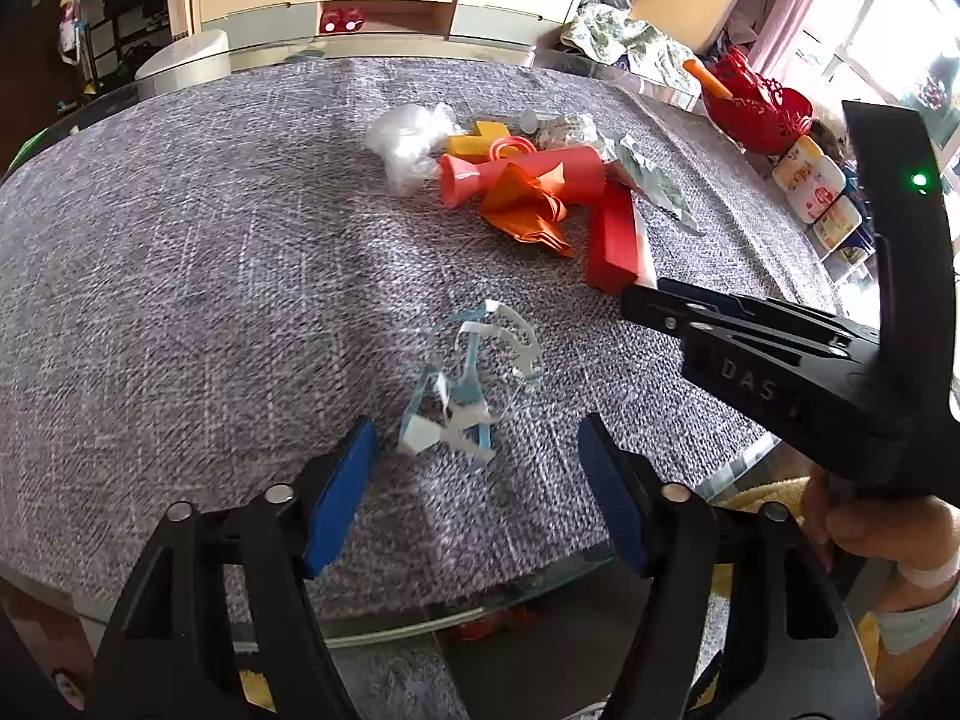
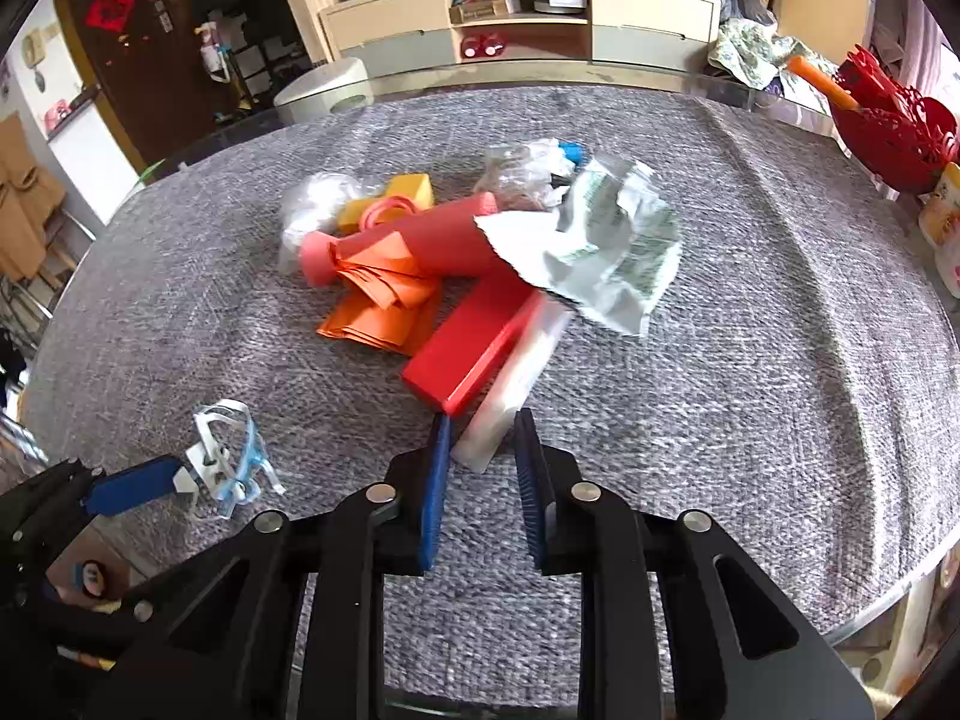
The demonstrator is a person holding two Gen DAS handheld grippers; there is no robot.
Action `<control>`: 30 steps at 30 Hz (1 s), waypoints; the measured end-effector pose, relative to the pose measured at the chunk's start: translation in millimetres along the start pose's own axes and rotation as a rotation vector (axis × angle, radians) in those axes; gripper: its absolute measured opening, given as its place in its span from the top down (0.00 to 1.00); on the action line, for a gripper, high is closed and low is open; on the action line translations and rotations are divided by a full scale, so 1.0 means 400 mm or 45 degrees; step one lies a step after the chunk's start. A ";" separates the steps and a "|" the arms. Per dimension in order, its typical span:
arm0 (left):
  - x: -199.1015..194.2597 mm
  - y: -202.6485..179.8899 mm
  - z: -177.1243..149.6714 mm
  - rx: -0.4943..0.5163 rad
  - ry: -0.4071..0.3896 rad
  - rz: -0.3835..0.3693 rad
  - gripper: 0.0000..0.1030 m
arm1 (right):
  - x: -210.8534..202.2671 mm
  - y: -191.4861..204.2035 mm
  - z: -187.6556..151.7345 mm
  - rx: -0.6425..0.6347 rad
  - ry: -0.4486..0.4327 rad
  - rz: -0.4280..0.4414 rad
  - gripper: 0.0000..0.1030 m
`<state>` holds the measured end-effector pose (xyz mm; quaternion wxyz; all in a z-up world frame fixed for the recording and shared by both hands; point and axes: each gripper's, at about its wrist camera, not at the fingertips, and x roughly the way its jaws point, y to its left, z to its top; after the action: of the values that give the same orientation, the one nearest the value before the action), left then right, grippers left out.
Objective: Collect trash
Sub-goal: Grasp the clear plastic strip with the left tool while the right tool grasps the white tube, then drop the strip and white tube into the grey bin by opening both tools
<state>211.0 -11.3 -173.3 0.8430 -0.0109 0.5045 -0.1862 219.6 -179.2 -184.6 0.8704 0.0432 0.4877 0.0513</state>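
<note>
A tangle of clear, white and light-blue plastic scraps lies on the grey tablecloth just ahead of my left gripper, which is open around its near end. It also shows in the right wrist view. Further back lies a trash pile: a red box, a white flat wrapper, orange paper, a red tube, crumpled white paper and clear plastic. My right gripper is open, its fingers astride the white wrapper's near end.
A red basket and jars stand at the table's right edge. A glass rim edges the table near me. A low cabinet and a white round bin stand behind the table.
</note>
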 end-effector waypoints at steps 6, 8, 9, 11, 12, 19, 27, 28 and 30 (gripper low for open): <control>0.012 -0.003 0.019 0.019 -0.016 0.034 0.61 | -0.014 -0.048 -0.013 0.019 0.016 0.031 0.84; 0.016 -0.004 0.023 0.023 -0.015 0.042 0.70 | -0.020 -0.061 -0.019 0.035 0.022 0.052 0.85; 0.017 -0.006 0.023 0.026 -0.016 0.046 0.70 | -0.022 -0.066 -0.022 0.043 0.026 0.064 0.85; 0.018 -0.007 0.023 0.025 -0.016 0.054 0.75 | -0.021 -0.066 -0.019 0.062 0.039 0.096 0.86; 0.017 -0.007 0.022 0.020 -0.014 0.055 0.76 | -0.024 -0.068 -0.024 0.068 0.044 0.107 0.86; -0.008 -0.013 -0.021 0.011 0.007 0.050 0.89 | -0.063 -0.081 -0.084 0.081 0.068 0.163 0.86; -0.060 -0.031 -0.099 -0.028 -0.015 0.045 0.92 | -0.119 -0.065 -0.146 0.054 0.051 0.198 0.87; -0.066 -0.034 -0.107 -0.031 -0.019 0.043 0.92 | -0.131 -0.062 -0.154 0.047 0.044 0.205 0.87; -0.085 -0.045 -0.131 -0.035 -0.028 0.039 0.92 | -0.151 -0.055 -0.166 0.035 0.031 0.218 0.87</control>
<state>146.5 -8.0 -166.4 0.8510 -0.0166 0.4979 -0.1662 132.6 -207.3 -170.8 0.8562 0.0961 0.4933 0.1193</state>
